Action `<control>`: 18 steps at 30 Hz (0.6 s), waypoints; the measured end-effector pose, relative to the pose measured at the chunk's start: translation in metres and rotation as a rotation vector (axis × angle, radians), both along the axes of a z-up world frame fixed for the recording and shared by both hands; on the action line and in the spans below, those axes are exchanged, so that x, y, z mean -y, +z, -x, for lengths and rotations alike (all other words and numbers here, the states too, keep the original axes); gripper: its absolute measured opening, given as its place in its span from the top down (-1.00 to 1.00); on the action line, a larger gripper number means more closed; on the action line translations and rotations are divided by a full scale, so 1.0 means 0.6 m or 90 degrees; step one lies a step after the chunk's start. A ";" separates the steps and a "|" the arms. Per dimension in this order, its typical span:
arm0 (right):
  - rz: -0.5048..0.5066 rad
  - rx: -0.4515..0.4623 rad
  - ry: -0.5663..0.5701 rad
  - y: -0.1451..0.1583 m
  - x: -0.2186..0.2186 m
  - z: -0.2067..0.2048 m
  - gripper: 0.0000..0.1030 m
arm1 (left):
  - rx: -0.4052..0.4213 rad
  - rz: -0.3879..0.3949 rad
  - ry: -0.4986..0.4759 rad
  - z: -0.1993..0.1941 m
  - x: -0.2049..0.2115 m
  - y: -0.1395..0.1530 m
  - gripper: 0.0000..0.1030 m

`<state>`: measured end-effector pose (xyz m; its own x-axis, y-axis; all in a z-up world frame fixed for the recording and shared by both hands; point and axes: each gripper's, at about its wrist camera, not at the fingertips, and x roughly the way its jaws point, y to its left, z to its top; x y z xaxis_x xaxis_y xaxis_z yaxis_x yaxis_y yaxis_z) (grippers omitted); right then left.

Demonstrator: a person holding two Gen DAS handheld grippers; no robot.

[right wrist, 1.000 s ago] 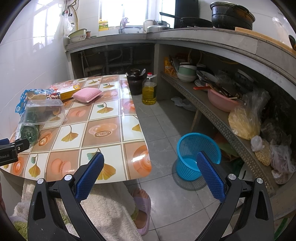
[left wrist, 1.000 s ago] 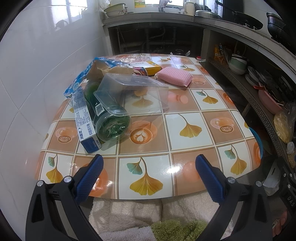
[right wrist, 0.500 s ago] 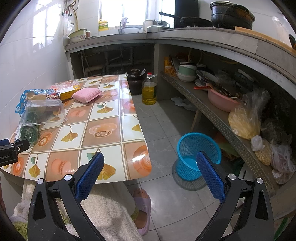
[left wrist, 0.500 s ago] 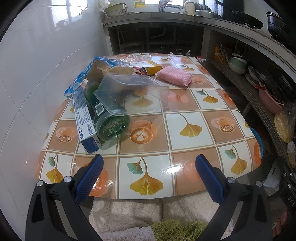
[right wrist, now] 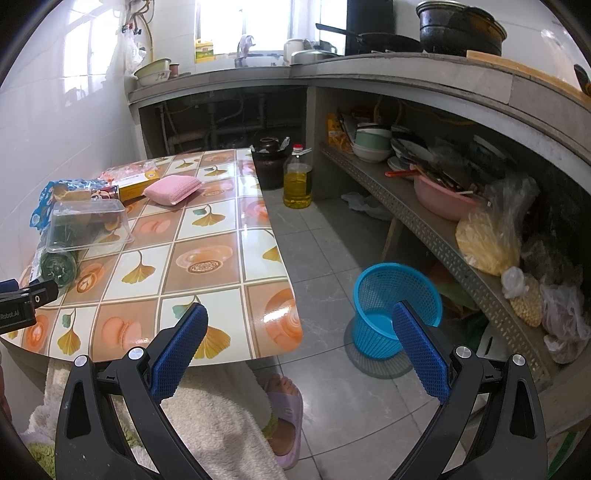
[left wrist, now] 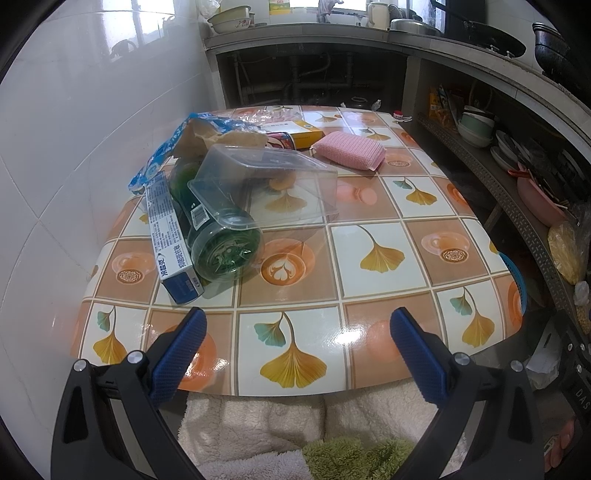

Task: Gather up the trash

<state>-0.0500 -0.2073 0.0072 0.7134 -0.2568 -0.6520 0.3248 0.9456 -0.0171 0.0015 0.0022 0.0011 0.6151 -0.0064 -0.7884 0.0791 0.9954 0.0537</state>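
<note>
Both tools showing black frames, silver screws, blue textured fingers point(left wrist: 179, 350); person wearing cream fleece, lilac slipper point(right wrist: 286, 417) below bench point(right wrist: 221, 295).

The clear plastic box point(left wrist: 266, 184) partly hides the green bottle point(left wrist: 221, 243) beneath it.

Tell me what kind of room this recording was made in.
Most likely a home kitchen. A concrete counter carries a wok and a blackened pot, the shelf beneath holds stacked bowls, and a bottle of cooking oil stands on the floor beside the table.
</note>
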 end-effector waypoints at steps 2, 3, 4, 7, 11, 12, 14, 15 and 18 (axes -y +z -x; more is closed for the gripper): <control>0.000 0.001 0.000 -0.002 -0.004 -0.002 -0.85 | 0.000 0.000 0.000 0.000 0.000 0.000 -0.89; 0.000 0.002 -0.001 0.002 -0.006 -0.005 -0.85 | 0.000 0.000 0.000 0.001 0.001 0.000 -0.89; 0.000 0.001 0.000 -0.001 -0.004 -0.002 -0.85 | 0.000 0.000 0.000 0.000 0.000 0.000 -0.89; 0.000 -0.001 0.000 0.000 -0.002 -0.003 -0.85 | -0.002 0.001 0.001 0.000 0.000 0.000 -0.89; 0.002 -0.006 0.002 -0.005 -0.003 -0.007 -0.85 | -0.007 0.006 0.003 0.000 -0.009 -0.005 -0.89; 0.004 -0.009 0.004 -0.005 -0.006 -0.013 -0.85 | -0.008 0.008 0.004 0.000 -0.011 -0.006 -0.89; 0.005 -0.014 0.008 -0.004 -0.011 -0.023 -0.85 | -0.012 0.014 0.005 -0.004 -0.019 -0.010 -0.89; 0.005 -0.014 0.009 -0.005 -0.011 -0.024 -0.85 | -0.015 0.016 0.005 -0.005 -0.023 -0.014 -0.89; 0.012 -0.013 0.022 0.000 -0.027 -0.040 -0.85 | -0.022 0.025 0.007 -0.014 -0.029 -0.020 -0.89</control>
